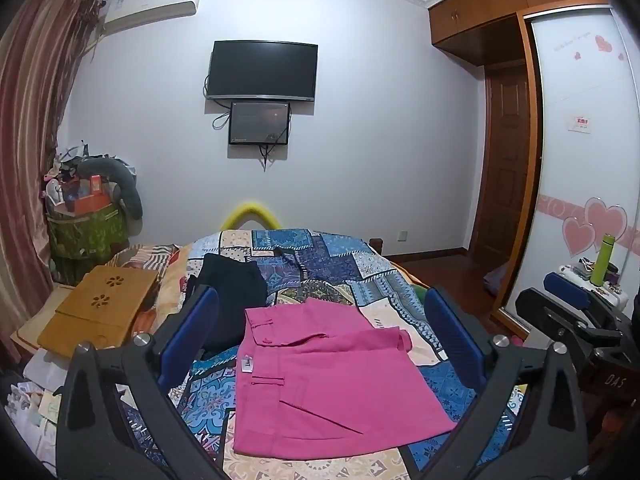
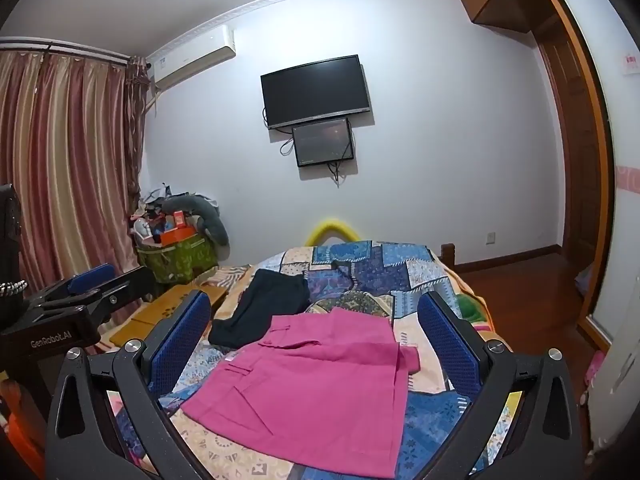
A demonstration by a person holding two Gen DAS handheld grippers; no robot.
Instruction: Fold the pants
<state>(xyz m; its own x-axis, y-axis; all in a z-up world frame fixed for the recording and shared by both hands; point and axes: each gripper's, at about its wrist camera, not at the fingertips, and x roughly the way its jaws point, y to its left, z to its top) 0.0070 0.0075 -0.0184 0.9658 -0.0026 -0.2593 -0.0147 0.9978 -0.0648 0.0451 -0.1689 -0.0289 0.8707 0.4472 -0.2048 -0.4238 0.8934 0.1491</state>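
The pink pants point(image 1: 320, 376) lie folded on the bed point(image 1: 360, 276), just ahead of both grippers. A small flap sticks out on the right, so the soft cloth could slide open if bumped. The left gripper point(image 1: 320, 344) and right gripper point(image 2: 316, 344) are spread wide, holding nothing. Dark pants point(image 1: 236, 292) lie beyond.

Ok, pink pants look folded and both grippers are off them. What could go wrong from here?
1. The pink pants have a cuff corner sticking out at the far right edge; another fold could leave it loose and skew the stack.
2. The dark garment lies touching the pants' far-left side; a low grab there might catch both.
3. Both the left gripper and right gripper are open above the patterned bedspread, which a deep pinch could snag.
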